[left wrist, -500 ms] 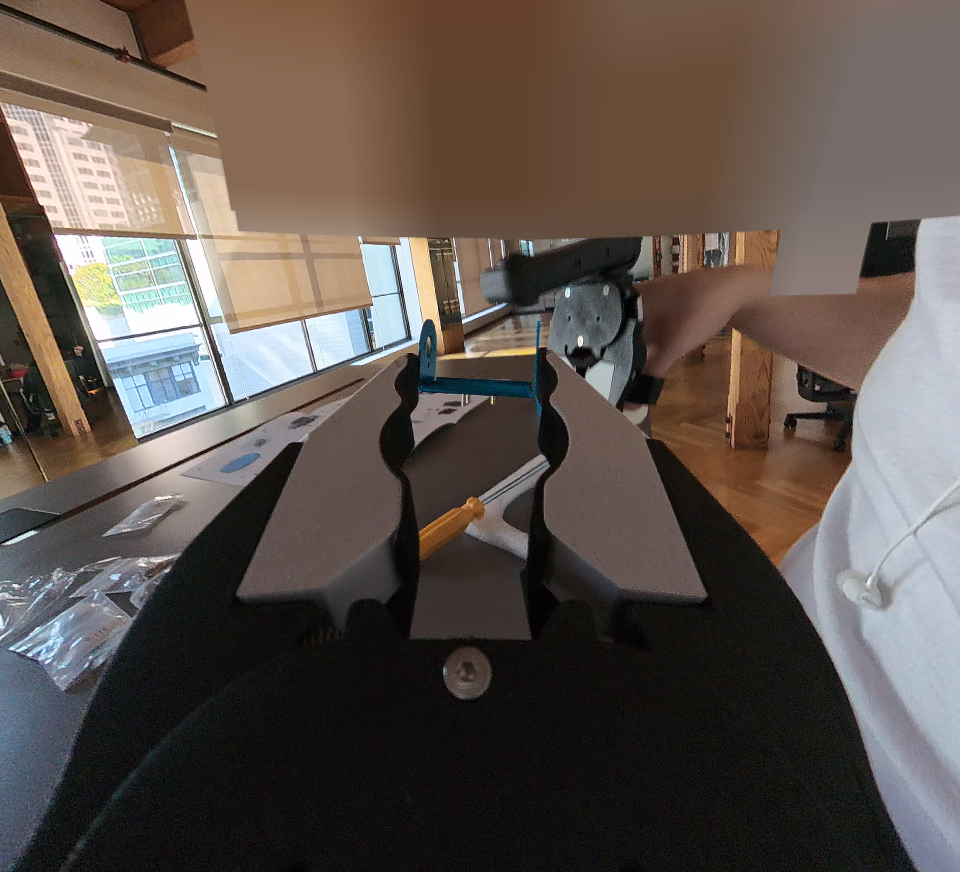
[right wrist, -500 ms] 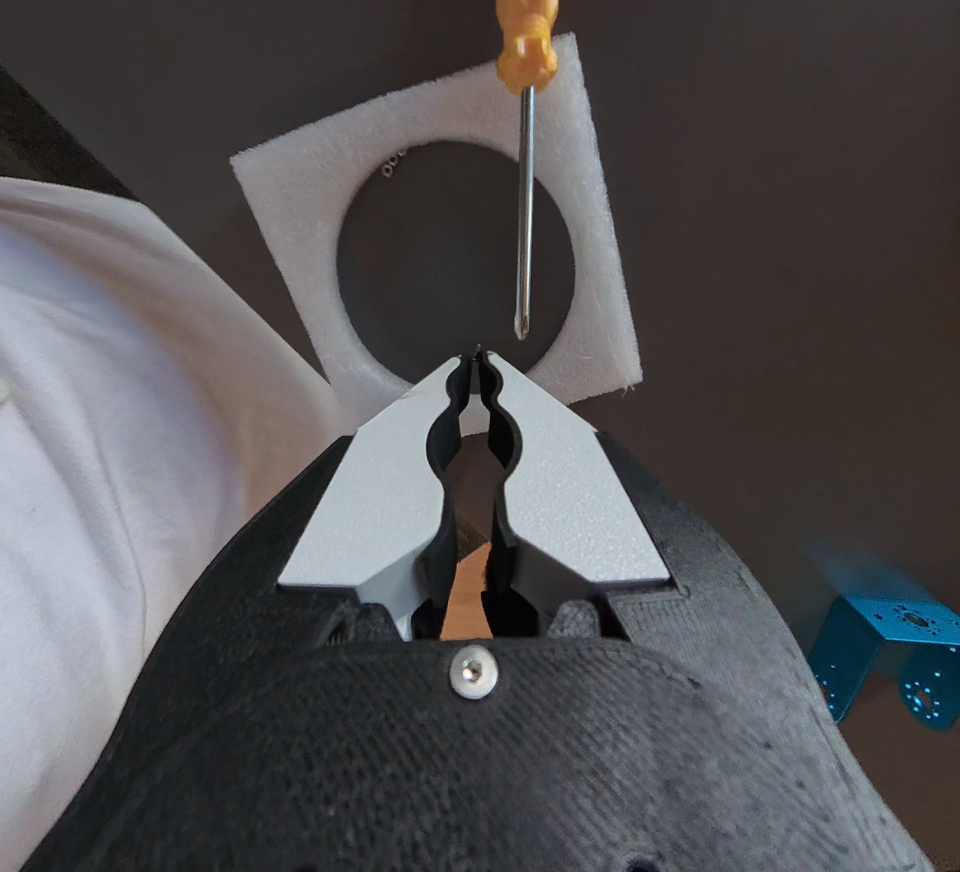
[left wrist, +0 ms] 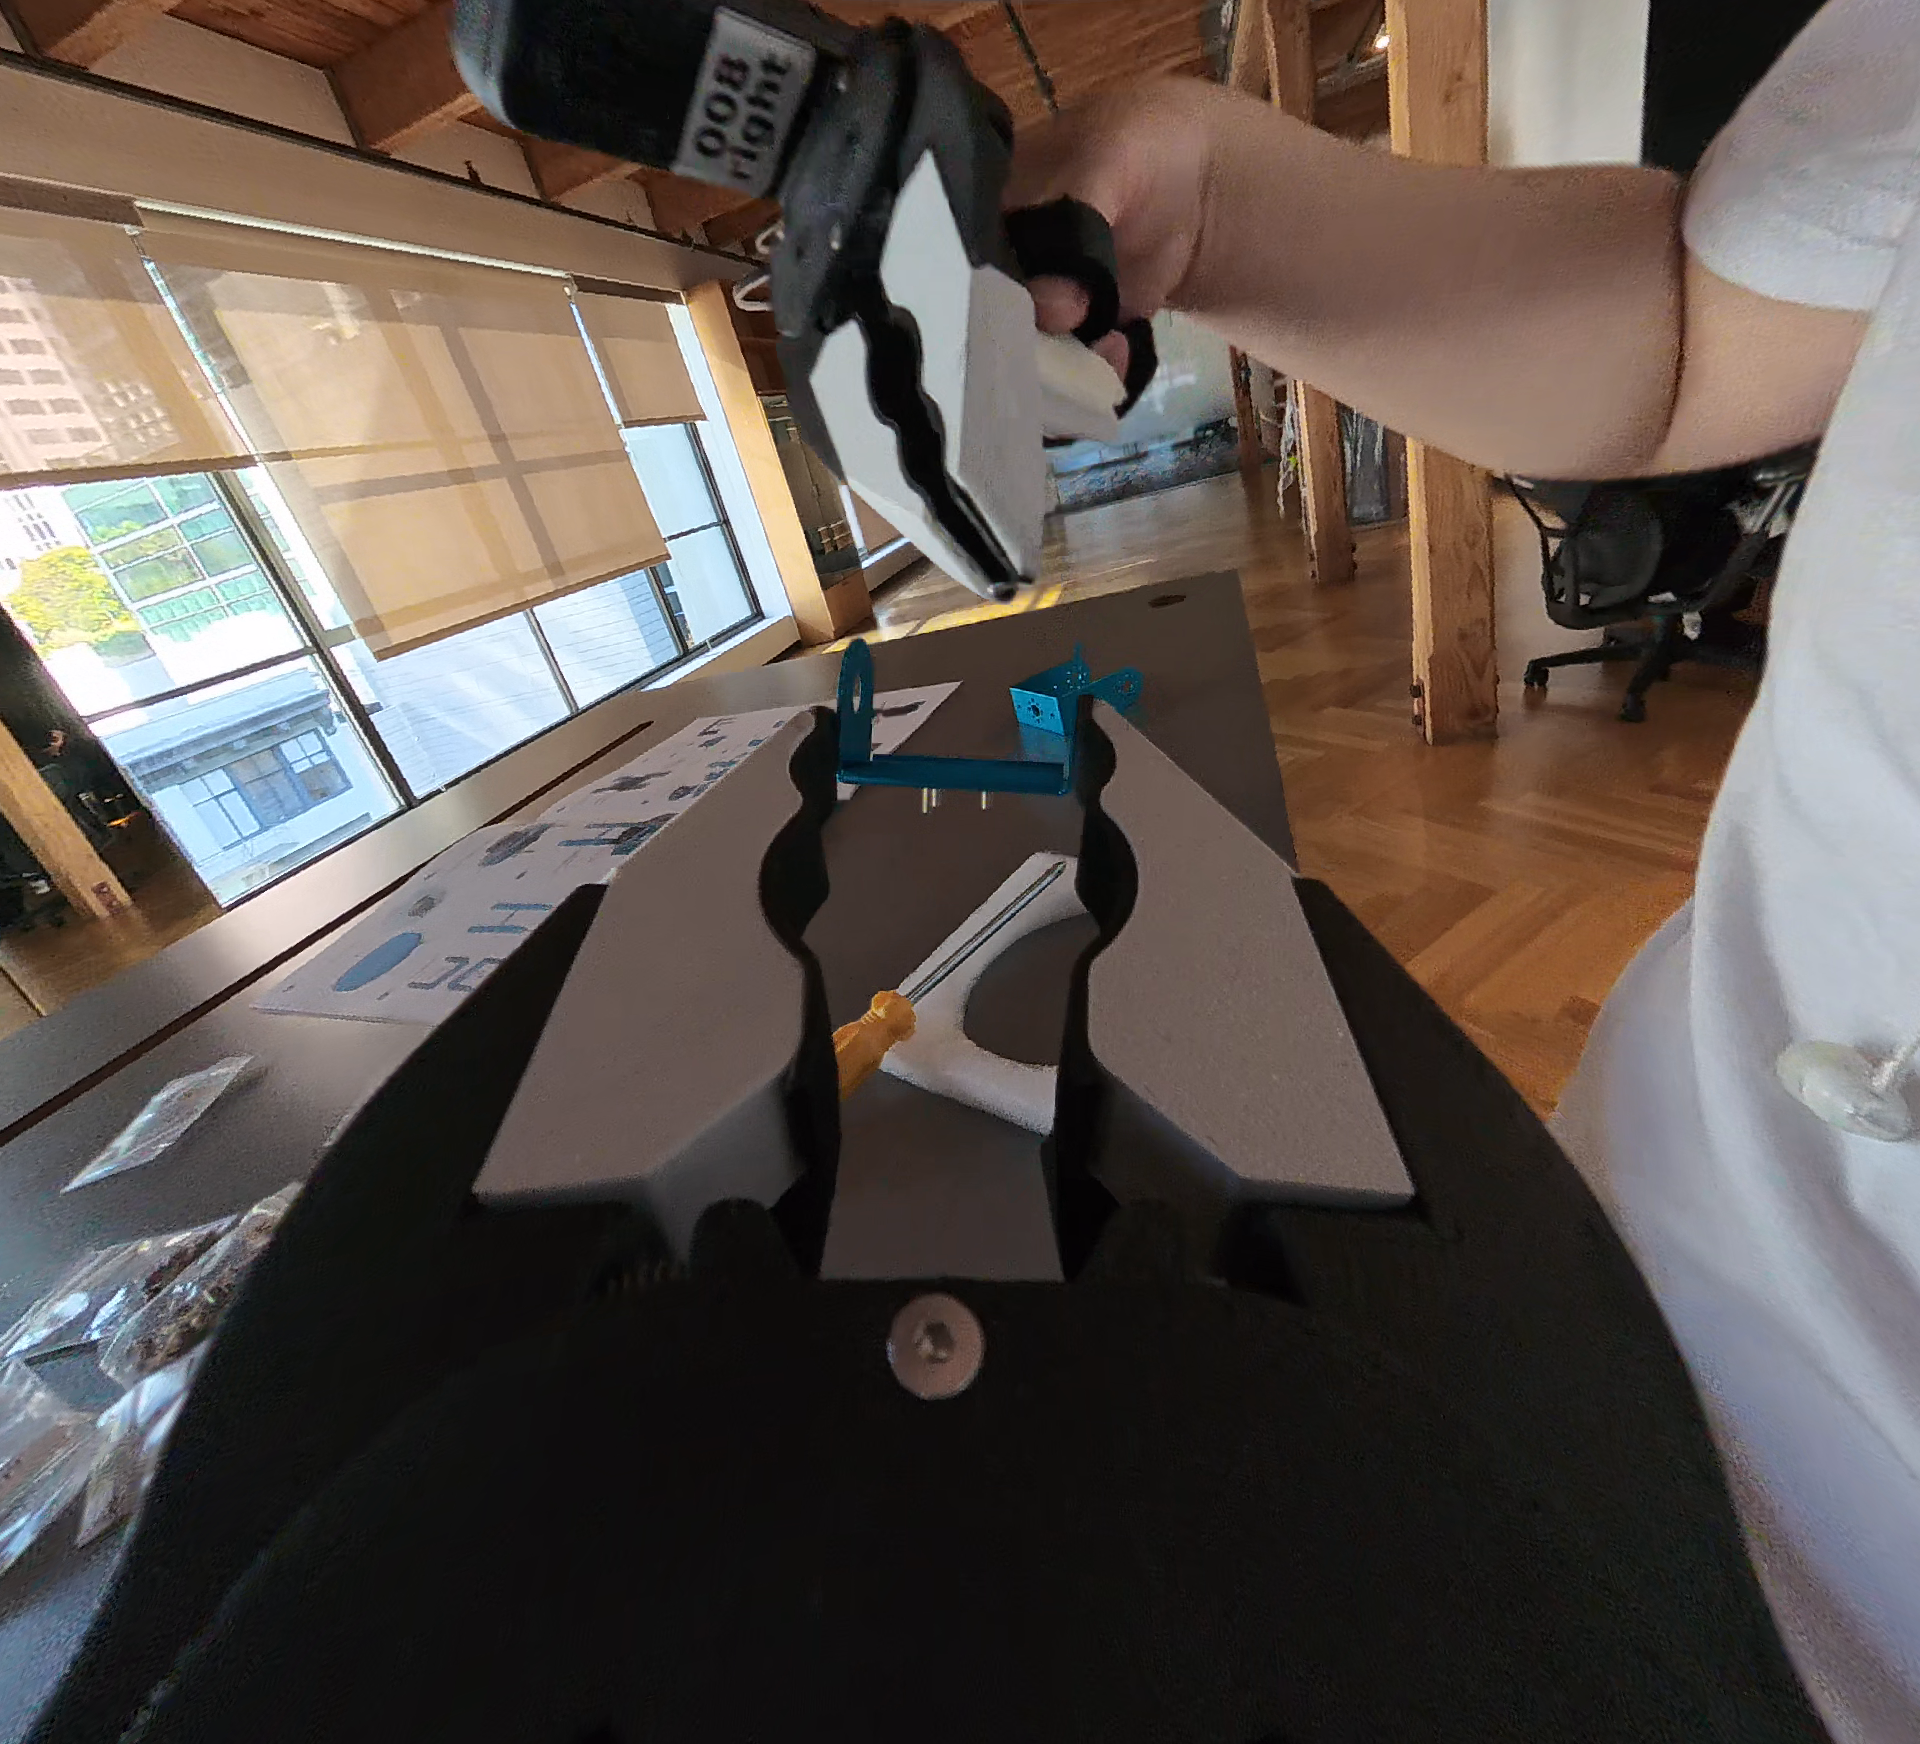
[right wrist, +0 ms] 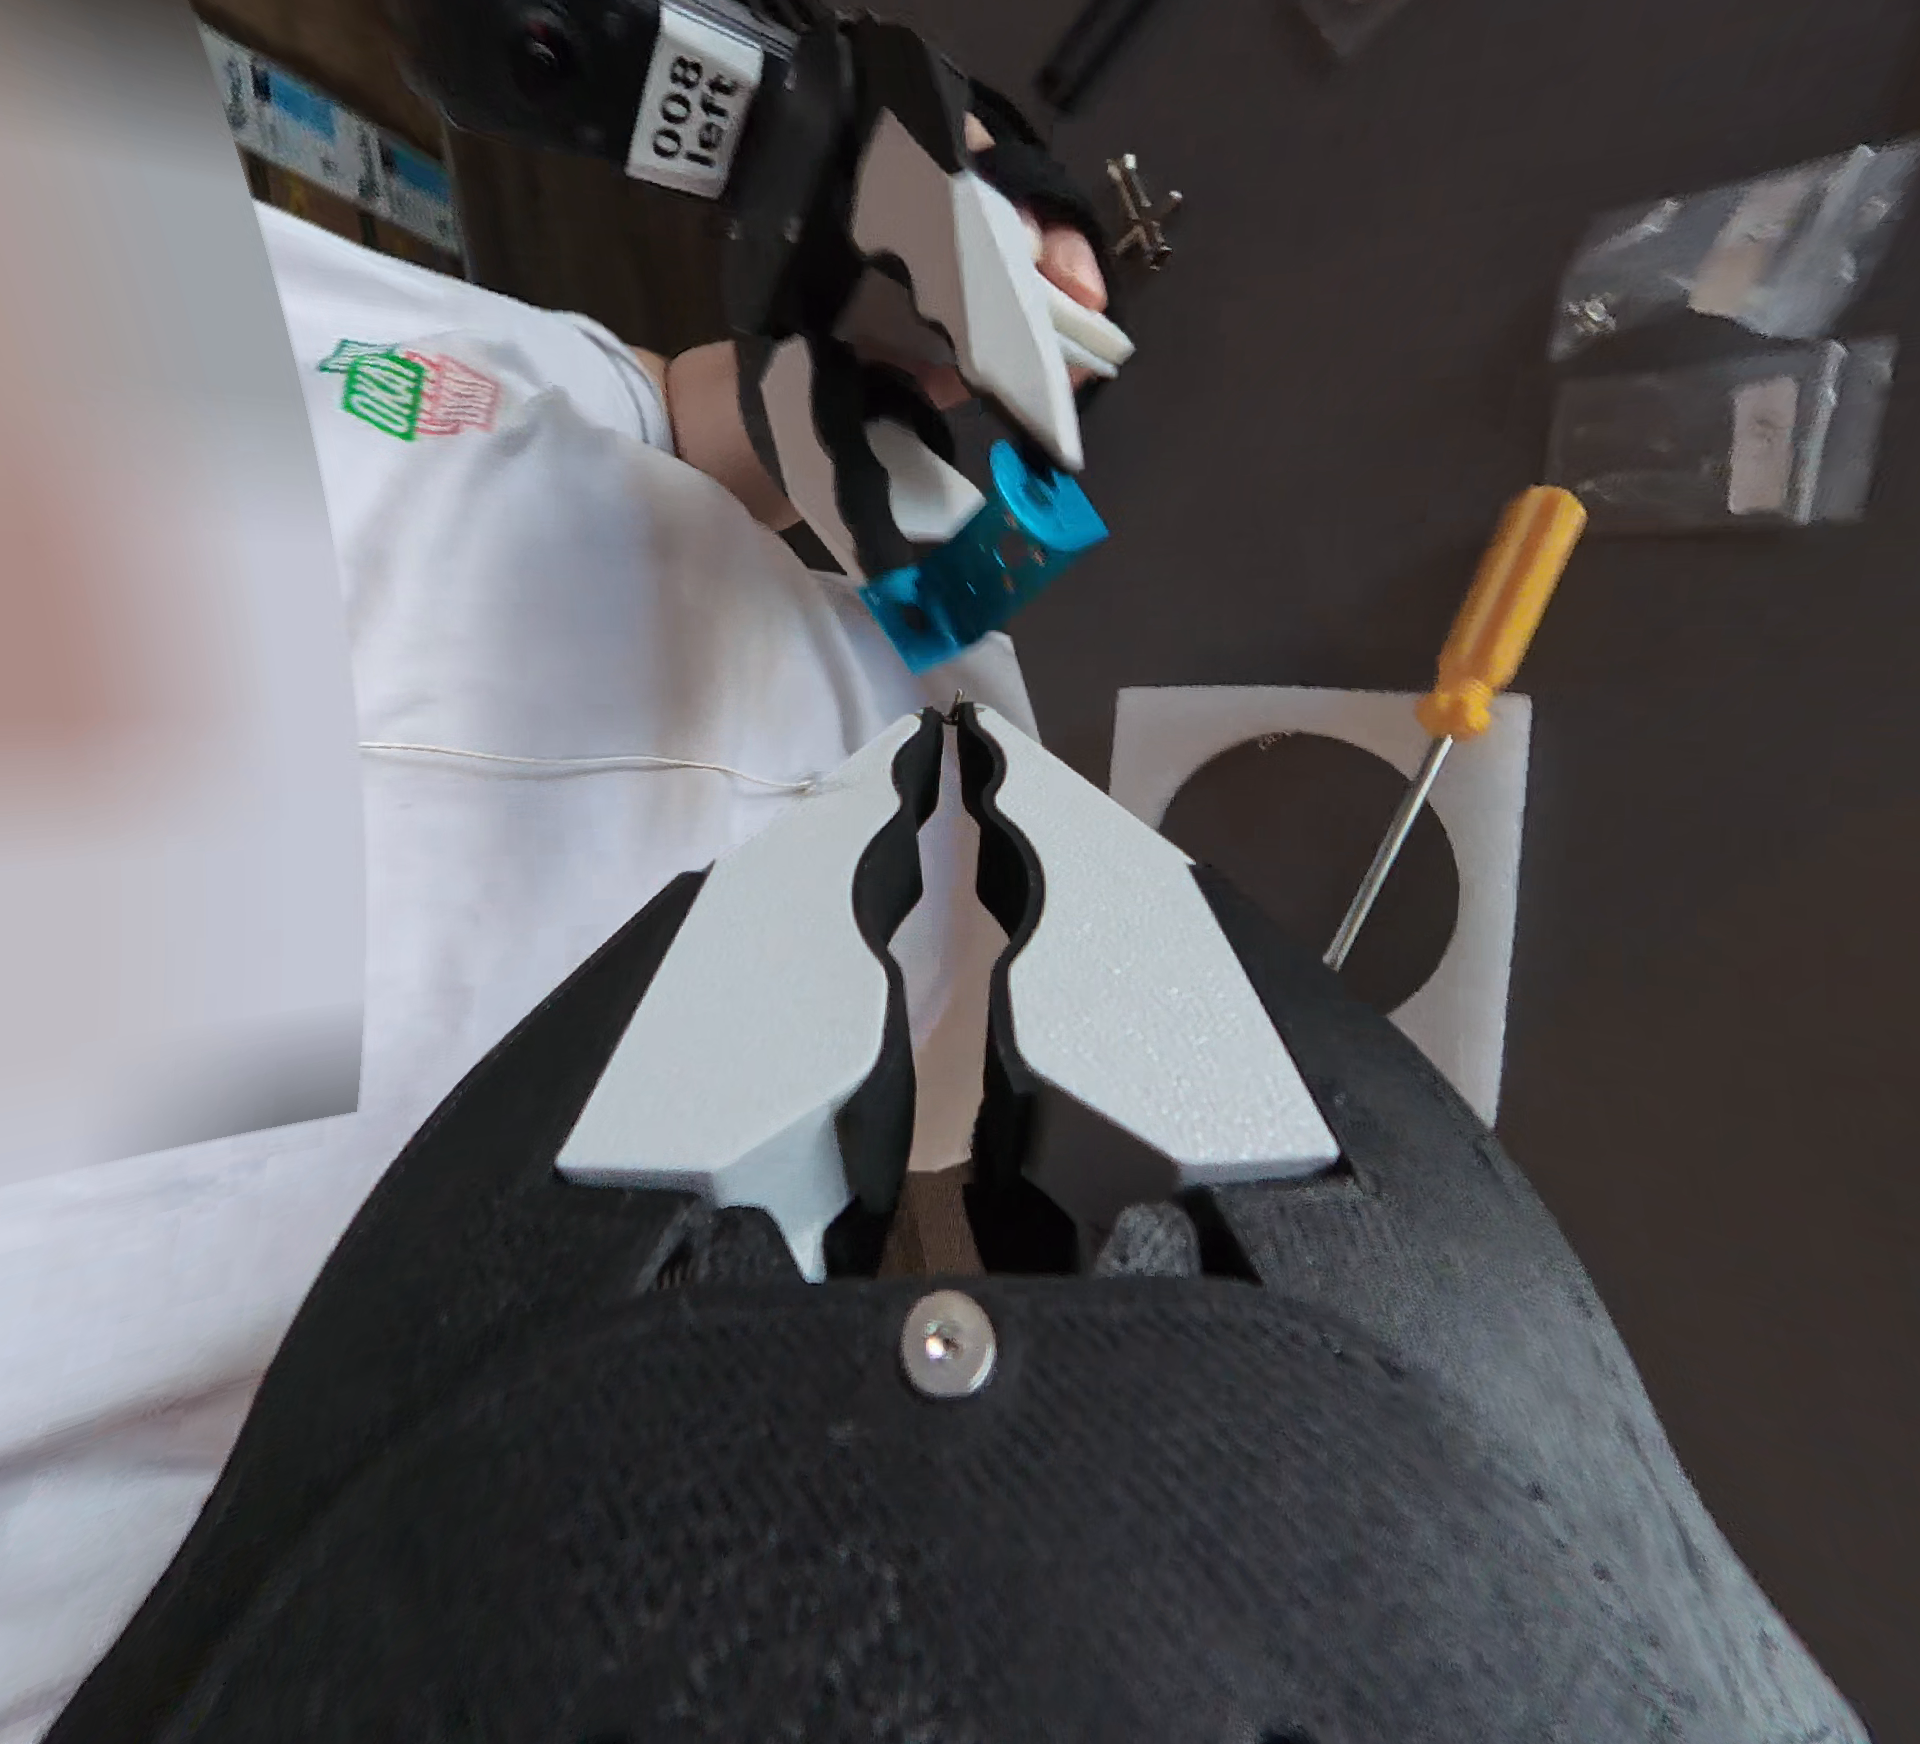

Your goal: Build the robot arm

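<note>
My left gripper (left wrist: 956, 749) is shut on a blue U-shaped metal bracket (left wrist: 951, 772), which spans the gap between the fingertips and is held above the dark table (left wrist: 1195, 655). It also shows in the right wrist view (right wrist: 966, 515) with the bracket (right wrist: 982, 577). My right gripper (right wrist: 948, 720) is shut, with a tiny metal part (right wrist: 956, 702) pinched at its tips. It hovers just above and beyond the bracket, tips pointing down at it (left wrist: 1003, 588). A yellow-handled screwdriver (right wrist: 1455, 686) lies across a white foam square with a round hole (right wrist: 1320, 718).
A second blue bracket (left wrist: 1070, 702) sits on the table further off. Loose screws (right wrist: 1138, 214) lie beside it. Clear plastic bags of parts (right wrist: 1745, 344) and a printed paper sheet (left wrist: 540, 873) lie to the left. A person in a white shirt (right wrist: 582, 655) stands close. The tips of both grippers are at nearly the same place. My left tips are roughly 12 cm from the yellow-handled screwdriver (right wrist: 1455, 686).
My right gripper has lifted off from above the foam square and swung over to the bracket in my left gripper. My left gripper still holds the bracket.
</note>
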{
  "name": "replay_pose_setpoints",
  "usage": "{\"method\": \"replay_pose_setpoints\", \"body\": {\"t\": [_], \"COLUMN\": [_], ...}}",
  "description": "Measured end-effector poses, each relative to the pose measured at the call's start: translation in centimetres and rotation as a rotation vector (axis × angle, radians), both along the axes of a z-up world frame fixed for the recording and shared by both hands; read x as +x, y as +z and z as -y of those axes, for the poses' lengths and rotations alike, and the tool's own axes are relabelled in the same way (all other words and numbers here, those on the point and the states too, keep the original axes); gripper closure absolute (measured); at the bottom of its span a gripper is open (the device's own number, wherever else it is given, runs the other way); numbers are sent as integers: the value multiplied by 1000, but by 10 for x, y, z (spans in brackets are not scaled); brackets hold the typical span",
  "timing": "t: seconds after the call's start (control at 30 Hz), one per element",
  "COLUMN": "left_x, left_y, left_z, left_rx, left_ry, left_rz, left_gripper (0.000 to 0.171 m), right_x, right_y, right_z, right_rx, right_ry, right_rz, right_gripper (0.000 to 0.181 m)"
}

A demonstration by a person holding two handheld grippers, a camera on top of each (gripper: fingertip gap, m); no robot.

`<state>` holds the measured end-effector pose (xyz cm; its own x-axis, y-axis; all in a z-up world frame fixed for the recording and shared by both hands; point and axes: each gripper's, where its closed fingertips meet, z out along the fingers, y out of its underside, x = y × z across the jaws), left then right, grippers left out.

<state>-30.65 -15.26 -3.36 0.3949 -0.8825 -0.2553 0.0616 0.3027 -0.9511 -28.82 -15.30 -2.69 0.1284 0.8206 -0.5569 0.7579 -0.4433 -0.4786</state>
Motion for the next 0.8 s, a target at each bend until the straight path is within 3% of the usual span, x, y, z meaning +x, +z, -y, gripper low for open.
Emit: {"method": "replay_pose_setpoints", "body": {"t": [0.2,0.47,0.8], "left_x": [10,6,6], "left_y": [8,24,30], "left_z": [-1,-8,-22], "left_rx": [26,14,-81], "left_ry": [42,92,124], "left_rz": [-19,3,-5], "left_gripper": [127,127,127], "right_x": [-31,-25,-20], "right_y": [15,10,10], "right_z": [5,0,-15], "right_rx": [49,124,356], "right_ry": [183,317,432], "right_rz": [164,440,599], "right_gripper": [180,180,180]}}
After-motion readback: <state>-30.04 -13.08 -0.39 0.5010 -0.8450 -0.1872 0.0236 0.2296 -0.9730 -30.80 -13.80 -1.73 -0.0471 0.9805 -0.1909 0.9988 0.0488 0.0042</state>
